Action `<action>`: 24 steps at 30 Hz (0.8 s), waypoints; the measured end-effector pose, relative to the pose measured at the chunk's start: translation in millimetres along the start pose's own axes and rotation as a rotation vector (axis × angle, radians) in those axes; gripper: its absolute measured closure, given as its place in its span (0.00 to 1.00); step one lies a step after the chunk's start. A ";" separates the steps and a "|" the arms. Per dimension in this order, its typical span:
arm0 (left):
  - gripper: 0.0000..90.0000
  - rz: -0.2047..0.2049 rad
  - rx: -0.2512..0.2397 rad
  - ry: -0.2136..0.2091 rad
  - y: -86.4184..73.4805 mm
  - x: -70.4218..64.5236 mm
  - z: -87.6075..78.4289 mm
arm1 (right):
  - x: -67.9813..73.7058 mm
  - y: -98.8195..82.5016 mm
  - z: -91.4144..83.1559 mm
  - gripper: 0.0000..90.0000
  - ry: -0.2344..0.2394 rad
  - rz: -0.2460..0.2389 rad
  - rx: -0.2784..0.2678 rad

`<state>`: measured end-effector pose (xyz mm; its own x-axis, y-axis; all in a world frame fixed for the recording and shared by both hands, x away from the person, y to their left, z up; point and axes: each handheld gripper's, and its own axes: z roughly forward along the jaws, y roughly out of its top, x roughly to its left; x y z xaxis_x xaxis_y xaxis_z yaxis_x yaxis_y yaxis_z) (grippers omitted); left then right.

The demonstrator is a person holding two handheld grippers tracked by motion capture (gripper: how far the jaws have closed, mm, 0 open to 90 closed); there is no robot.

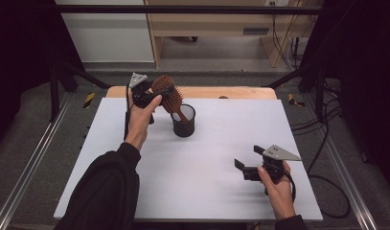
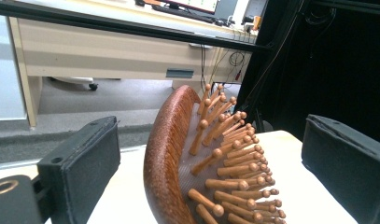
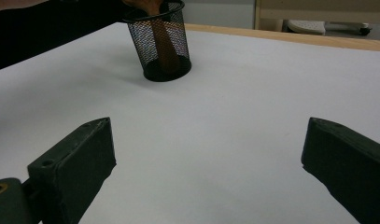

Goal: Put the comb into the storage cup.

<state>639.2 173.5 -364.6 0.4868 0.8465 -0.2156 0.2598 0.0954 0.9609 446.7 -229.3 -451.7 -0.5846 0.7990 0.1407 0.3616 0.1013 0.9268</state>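
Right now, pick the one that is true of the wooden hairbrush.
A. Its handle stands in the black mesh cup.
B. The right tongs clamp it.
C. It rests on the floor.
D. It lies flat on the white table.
A: the hairbrush has its handle down inside the mesh cup, its head between the open left tongs.

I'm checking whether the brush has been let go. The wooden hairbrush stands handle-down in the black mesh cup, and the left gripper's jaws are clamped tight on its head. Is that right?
Not quite. The hairbrush does stand handle-down in the mesh cup, but the left gripper is not clamped on it: the left gripper view shows its jaws apart, with gaps on both sides of the brush head.
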 end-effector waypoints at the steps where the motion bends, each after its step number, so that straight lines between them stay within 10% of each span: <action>1: 0.05 0.000 -0.001 0.001 -0.4 0.2 -0.3 | 0.1 0.0 0.0 0.03 0.000 0.000 0.000; 24: 0.05 0.034 -0.040 0.008 1.6 -0.9 -9.1 | 0.6 -0.2 1.3 0.03 -0.003 -0.018 0.009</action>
<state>631.6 177.6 -361.3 0.4884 0.8535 -0.1817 0.2095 0.0874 0.9739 447.3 -228.1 -452.3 -0.5889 0.7988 0.1233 0.3578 0.1208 0.9259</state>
